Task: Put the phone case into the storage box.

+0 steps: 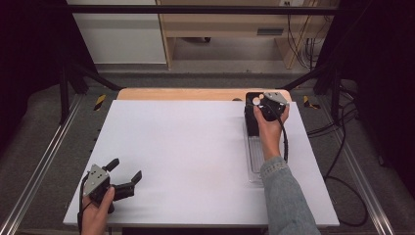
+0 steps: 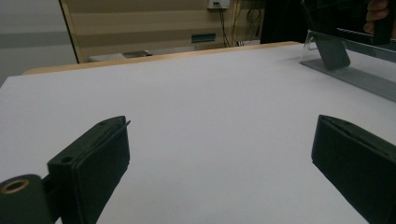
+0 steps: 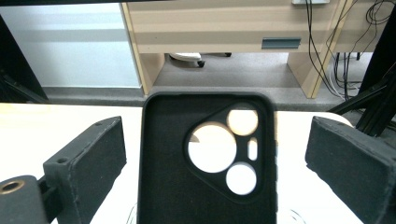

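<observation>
Right claw (image 3: 215,154), at the far right of the counter (image 1: 195,147): jaws wide, standing apart on either side of a black phone case (image 3: 205,163) that stands upright on a clear stand (image 1: 254,161). Left claw (image 1: 128,175), near left: jaws wide, nothing between them.

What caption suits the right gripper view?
Black phone case standing between the right tool's open jaws.

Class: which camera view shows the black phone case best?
The right gripper view: the black phone case stands close and central, its camera cut-outs plain. The high view shows it small, partly behind a hand; the left gripper view catches a dark corner.
</observation>
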A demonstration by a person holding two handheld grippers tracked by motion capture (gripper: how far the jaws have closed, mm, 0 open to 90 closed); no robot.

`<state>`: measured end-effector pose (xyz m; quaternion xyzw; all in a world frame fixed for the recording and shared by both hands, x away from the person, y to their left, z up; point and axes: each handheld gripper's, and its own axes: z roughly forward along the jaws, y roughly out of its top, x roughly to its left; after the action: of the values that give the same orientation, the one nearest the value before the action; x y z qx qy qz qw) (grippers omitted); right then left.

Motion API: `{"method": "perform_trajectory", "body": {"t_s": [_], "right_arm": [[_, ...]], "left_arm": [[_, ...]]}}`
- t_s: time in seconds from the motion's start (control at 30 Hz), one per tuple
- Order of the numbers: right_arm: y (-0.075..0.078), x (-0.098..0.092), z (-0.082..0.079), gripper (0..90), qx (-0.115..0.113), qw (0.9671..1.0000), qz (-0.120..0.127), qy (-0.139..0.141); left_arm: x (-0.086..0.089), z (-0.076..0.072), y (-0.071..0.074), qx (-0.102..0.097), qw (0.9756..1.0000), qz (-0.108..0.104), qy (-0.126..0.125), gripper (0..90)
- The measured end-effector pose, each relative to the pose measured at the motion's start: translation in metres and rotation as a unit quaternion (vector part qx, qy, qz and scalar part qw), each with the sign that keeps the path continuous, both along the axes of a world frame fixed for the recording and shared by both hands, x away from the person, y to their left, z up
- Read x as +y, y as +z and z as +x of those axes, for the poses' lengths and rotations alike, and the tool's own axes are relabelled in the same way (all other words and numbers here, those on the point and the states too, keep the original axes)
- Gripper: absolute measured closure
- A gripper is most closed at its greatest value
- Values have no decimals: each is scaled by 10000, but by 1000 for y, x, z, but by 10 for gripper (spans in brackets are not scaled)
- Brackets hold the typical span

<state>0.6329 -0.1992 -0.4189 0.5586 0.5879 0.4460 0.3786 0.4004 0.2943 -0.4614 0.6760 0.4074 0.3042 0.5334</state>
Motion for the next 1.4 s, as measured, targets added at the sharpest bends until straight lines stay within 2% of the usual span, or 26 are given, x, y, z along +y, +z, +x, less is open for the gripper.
{"method": "perform_trajectory", "body": {"t_s": [0.47,0.73,1.4], "right_arm": [[13,-1,-8,59,-102,9999,-27,80],[20,-1,-13,56,-144,9998,50,158],[31,2,-22,52,-185,9991,112,365]], "left_arm": [[1,0,0,-8,10000,-21,20,44],[0,0,0,-11,10000,8,15,43],[2,-1,1,-33,10000,-8,60,43]]}}
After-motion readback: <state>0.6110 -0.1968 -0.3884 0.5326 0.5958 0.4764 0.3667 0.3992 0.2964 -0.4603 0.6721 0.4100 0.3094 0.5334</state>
